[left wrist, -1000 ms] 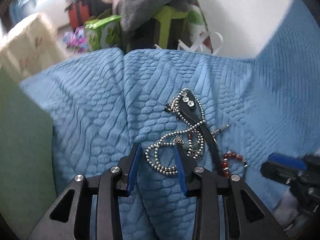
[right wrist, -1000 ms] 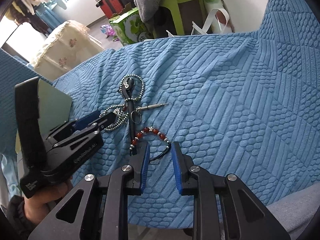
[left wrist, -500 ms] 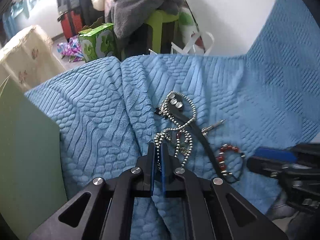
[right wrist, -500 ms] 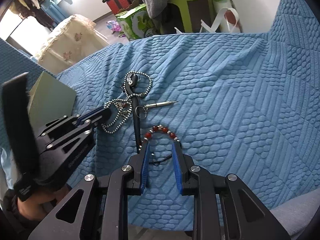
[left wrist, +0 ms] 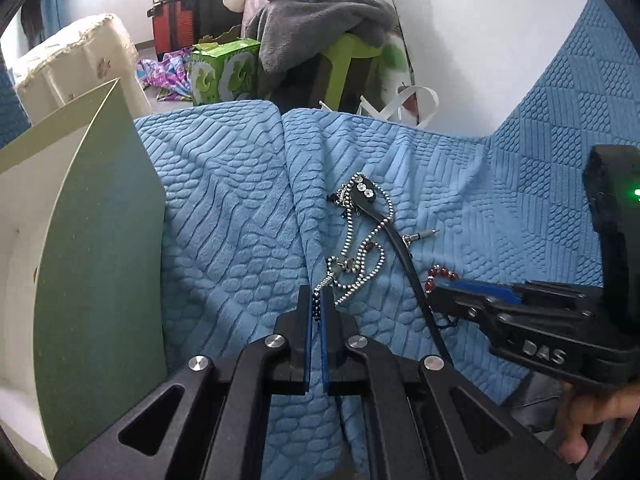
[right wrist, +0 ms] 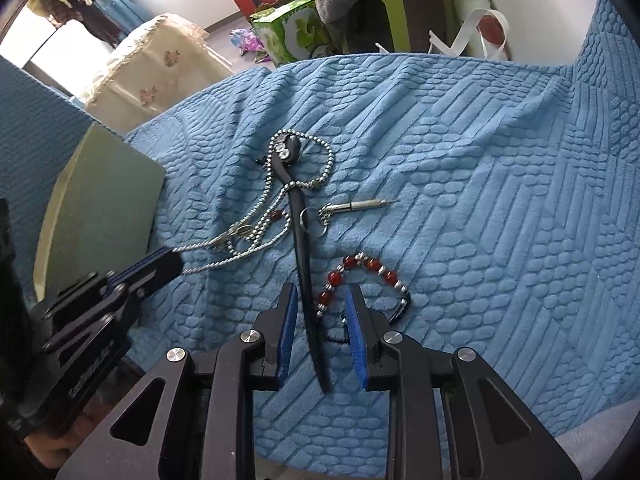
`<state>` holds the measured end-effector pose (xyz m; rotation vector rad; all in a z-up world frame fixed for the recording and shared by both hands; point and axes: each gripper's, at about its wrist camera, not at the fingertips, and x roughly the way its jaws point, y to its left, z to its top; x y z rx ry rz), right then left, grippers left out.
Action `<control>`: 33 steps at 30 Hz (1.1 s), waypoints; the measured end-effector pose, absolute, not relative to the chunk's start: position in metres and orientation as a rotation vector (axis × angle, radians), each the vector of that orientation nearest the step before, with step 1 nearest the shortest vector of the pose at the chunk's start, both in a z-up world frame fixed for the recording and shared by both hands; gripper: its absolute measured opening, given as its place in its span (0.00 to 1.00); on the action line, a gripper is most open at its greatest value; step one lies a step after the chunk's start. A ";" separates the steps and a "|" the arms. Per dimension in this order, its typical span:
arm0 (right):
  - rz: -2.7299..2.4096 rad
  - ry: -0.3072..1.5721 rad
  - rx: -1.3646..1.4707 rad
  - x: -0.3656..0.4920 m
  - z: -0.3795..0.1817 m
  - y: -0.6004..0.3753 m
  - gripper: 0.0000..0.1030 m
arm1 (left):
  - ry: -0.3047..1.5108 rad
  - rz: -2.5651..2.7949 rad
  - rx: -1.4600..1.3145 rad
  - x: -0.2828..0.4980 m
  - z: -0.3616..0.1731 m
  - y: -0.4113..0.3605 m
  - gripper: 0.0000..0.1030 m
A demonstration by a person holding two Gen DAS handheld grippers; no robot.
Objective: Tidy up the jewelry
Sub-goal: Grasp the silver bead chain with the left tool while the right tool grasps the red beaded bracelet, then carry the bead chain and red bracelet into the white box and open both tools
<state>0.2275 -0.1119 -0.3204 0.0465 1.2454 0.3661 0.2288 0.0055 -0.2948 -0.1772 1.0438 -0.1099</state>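
Note:
Jewelry lies on a blue textured blanket (right wrist: 500,208). My left gripper (left wrist: 317,300) is shut on one end of a silver ball chain (left wrist: 360,256), which runs taut from the pads back to the pile. The right wrist view shows that gripper (right wrist: 170,264) at the left, with the chain (right wrist: 256,232) stretched out from it. A black strap with rhinestones (right wrist: 301,220) lies across the chain. My right gripper (right wrist: 320,296) stands open low over the strap's lower end and the left part of a red bead bracelet (right wrist: 360,266); neither pad touches them.
A small metal pin on a key ring (right wrist: 360,205) lies right of the strap. An upright green box flap (left wrist: 100,260) stands at the left edge of the blanket. Beyond the blanket are a green carton (left wrist: 224,72) and a stool with grey clothes (left wrist: 320,20).
The left jaws closed on the ball chain, then drew back and up, pulling it taut. The right gripper moved forward until its jaws straddle the strap and bracelet.

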 end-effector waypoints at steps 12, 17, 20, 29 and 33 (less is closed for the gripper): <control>0.336 1.246 0.038 0.238 -0.330 -0.112 0.18 | 0.982 -0.110 -0.190 0.209 -0.262 0.006 0.00; 0.341 1.220 -0.050 0.234 -0.330 -0.100 0.18 | 0.973 -0.106 -0.200 0.206 -0.254 0.011 0.00; 0.315 1.194 -0.173 0.228 -0.331 -0.089 0.09 | 0.964 -0.105 -0.206 0.205 -0.249 0.013 0.00; 0.313 1.141 -0.067 0.227 -0.301 -0.107 0.05 | 0.893 -0.137 -0.202 0.202 -0.213 0.010 0.00; 0.323 1.087 -0.064 0.219 -0.275 -0.109 0.05 | 0.863 -0.145 -0.219 0.203 -0.193 0.012 0.00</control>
